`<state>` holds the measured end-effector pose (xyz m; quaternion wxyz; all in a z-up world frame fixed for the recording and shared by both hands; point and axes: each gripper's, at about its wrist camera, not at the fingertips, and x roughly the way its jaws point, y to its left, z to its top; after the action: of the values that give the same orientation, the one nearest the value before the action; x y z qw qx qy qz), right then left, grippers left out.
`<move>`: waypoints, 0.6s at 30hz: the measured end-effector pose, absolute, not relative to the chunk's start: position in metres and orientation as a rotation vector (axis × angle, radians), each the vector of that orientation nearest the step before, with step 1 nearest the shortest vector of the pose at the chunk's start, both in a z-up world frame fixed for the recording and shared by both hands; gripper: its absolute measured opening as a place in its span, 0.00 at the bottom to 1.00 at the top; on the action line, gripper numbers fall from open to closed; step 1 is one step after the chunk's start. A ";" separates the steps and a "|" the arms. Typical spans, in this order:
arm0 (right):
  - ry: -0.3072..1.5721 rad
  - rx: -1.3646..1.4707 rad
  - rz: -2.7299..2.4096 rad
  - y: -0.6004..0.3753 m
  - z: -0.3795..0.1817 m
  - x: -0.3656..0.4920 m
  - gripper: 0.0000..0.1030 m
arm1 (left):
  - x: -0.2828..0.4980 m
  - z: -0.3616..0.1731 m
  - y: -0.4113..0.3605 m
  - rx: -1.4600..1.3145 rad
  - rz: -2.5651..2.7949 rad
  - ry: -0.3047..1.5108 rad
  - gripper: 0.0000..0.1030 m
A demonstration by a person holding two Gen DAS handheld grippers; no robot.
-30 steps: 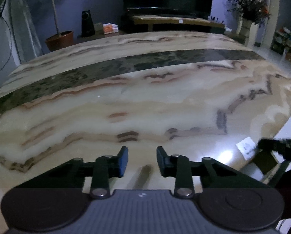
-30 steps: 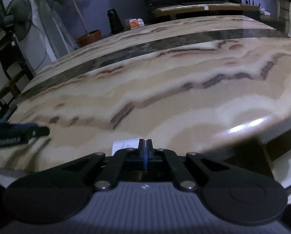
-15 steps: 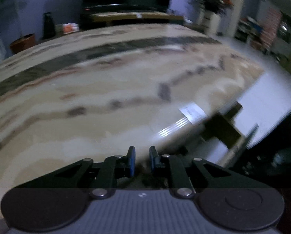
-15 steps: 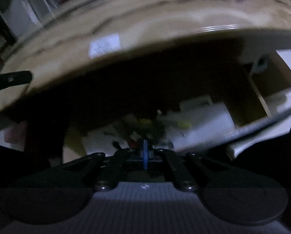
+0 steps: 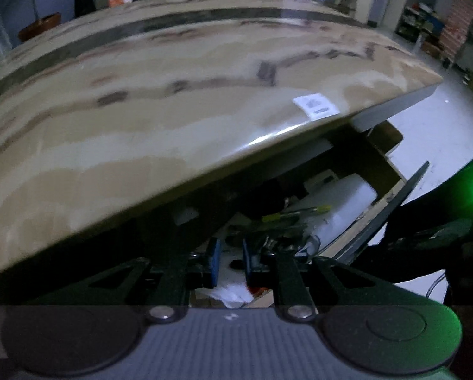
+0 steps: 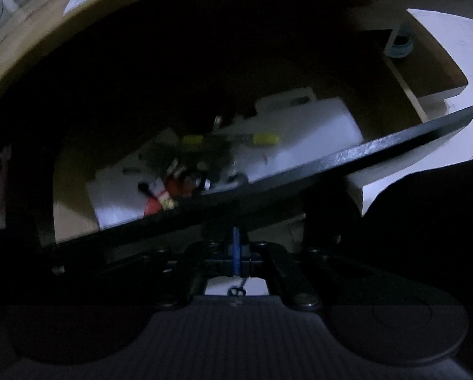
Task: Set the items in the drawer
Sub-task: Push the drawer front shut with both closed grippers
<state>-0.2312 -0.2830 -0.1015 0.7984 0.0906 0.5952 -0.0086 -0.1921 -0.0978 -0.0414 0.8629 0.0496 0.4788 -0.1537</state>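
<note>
Beneath the glossy, veined marble bench (image 5: pixel 179 101), the wooden drawer (image 6: pixel 404 88) stands pulled out, its dark flat front (image 6: pixel 331 164) tilted across view. Inside lie white sheets, a yellow-capped pen (image 6: pixel 230 137) and blurred clutter. The left tongs (image 5: pixel 228 261) are slightly spread, holding nothing; the right tongs (image 6: pixel 236 247) are pressed together.

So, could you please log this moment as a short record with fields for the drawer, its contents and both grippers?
drawer: open, pulled out below the marble table
contents: cluttered; white box, yellow-capped pen, red item, others too blurred to name
left gripper: open, empty, aimed over the drawer
right gripper: shut, low before the dark drawer front; nothing seen held
table label: white sticker near the edge
</note>
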 end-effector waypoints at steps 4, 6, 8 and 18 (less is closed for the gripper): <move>1.291 0.223 -0.042 -0.286 -0.111 -0.227 0.01 | -0.191 -0.048 -0.093 0.093 -0.290 1.042 0.15; 1.298 0.237 -0.053 -0.287 -0.116 -0.225 0.01 | -0.191 -0.051 -0.093 0.090 -0.281 1.054 0.15; 1.304 0.251 -0.065 -0.289 -0.121 -0.223 0.01 | -0.191 -0.053 -0.093 0.089 -0.275 1.059 0.15; 1.284 0.231 -0.068 -0.281 -0.129 -0.211 0.01 | -0.192 -0.055 -0.098 0.098 -0.258 1.047 0.15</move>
<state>-0.2110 -0.2806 -0.1288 0.7941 0.1074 0.5974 -0.0317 -0.1918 -0.0980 -0.0547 0.8569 0.0466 0.4985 -0.1227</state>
